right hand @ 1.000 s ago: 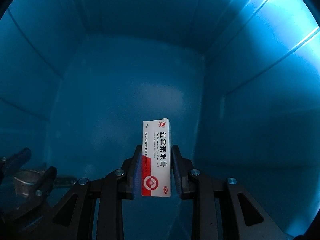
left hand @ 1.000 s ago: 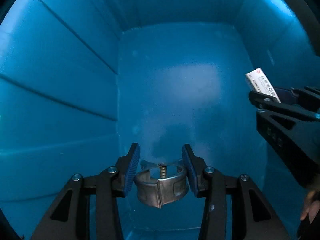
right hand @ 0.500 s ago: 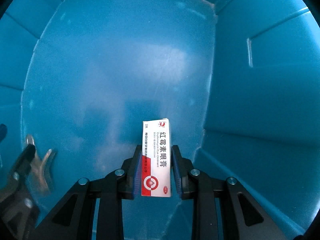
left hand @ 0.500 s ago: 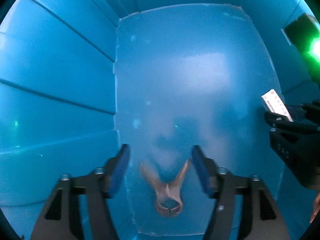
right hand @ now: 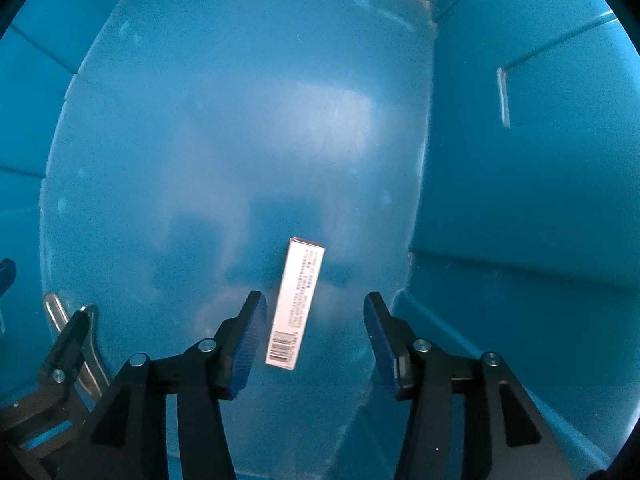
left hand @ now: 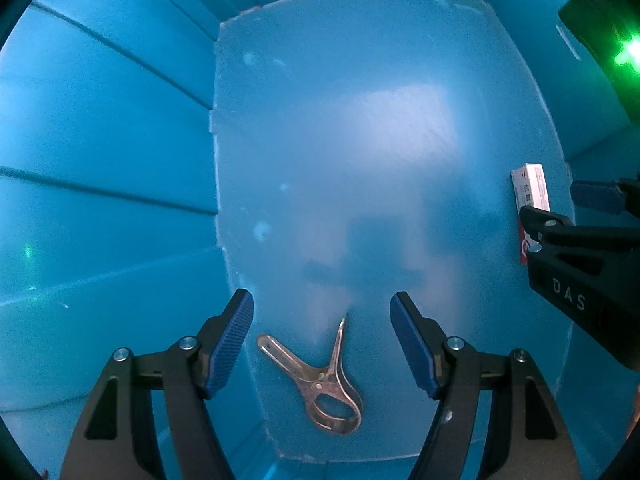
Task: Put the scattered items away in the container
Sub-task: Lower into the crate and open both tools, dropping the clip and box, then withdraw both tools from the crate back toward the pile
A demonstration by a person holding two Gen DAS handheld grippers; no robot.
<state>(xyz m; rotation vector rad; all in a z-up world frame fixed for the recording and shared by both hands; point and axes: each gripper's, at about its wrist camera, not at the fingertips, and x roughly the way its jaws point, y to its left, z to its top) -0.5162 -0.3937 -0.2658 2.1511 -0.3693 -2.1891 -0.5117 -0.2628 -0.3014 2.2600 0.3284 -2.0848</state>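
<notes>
Both grippers are inside the blue container (left hand: 120, 160). My left gripper (left hand: 322, 312) is open above a metal clamp (left hand: 320, 384) that lies flat on the container floor. My right gripper (right hand: 314, 312) is open; a white medicine box (right hand: 298, 304) lies on the floor (right hand: 240, 140) between its fingers, barcode end near me. The box (left hand: 532, 192) and the right gripper (left hand: 560, 212) also show at the right edge of the left wrist view. The clamp (right hand: 60, 312) shows at the lower left of the right wrist view, partly behind a left gripper finger (right hand: 68, 344).
Ribbed blue container walls (right hand: 540, 200) close in on all sides. A dark device with a green light (left hand: 624, 52) is at the upper right of the left wrist view.
My left gripper opened and the clamp dropped onto the container floor. My right gripper then opened and the medicine box fell flat on the floor.
</notes>
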